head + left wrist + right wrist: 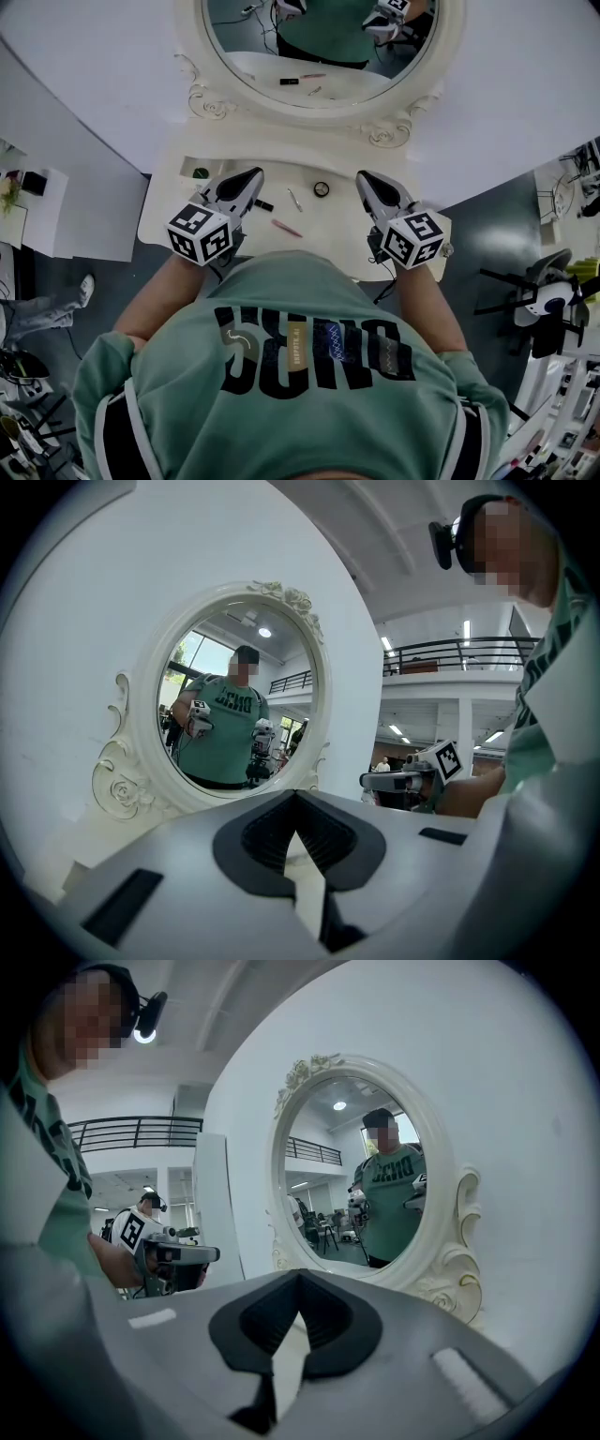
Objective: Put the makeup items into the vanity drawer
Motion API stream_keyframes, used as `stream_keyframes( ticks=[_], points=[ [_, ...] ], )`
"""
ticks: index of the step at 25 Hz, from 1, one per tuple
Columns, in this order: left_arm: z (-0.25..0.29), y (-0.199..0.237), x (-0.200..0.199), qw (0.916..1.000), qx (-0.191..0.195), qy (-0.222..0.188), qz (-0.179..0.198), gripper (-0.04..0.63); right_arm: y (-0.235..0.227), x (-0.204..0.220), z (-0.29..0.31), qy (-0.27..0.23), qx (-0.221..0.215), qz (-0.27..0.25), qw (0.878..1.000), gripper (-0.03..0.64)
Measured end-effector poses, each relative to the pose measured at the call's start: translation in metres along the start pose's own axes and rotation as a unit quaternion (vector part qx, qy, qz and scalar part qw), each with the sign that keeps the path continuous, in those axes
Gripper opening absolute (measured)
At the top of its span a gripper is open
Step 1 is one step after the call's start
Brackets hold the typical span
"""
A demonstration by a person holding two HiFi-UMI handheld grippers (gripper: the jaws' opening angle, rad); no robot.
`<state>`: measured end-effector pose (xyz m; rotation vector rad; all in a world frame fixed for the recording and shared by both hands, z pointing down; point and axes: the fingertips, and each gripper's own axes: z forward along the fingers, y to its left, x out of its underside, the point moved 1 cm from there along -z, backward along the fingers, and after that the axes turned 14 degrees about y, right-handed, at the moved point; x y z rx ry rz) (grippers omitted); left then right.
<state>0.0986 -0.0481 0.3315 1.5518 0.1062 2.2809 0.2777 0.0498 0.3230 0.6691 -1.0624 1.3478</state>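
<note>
the white vanity table (326, 231) with a curly oval mirror (319, 84) has makeup lying on top, so it all needs putting away. i see no open drawer. the left gripper (249, 176) and right gripper (366, 178) hover with fingers closed on nothing. there is a thin pink pencil (287, 228), a thin silver stick (294, 199), a short black tube (264, 204) and a round black compact (322, 189).

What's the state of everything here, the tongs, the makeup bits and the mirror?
left tongs: shut, empty
right tongs: shut, empty
round compact: lying on the vanity top, not yet put away
pink stick: lying flat on the vanity top
mirror: upright at the back
</note>
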Motion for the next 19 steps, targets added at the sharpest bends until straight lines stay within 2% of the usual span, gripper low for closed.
stream_keyframes(
  ticks=[19],
  points=[
    [-0.0047,0.0000,0.0020,0.9999,0.000,-0.007,-0.008,0.004,0.0059,-0.0024,0.0002,0.005,-0.001,-0.015,1.000,0.006]
  ],
)
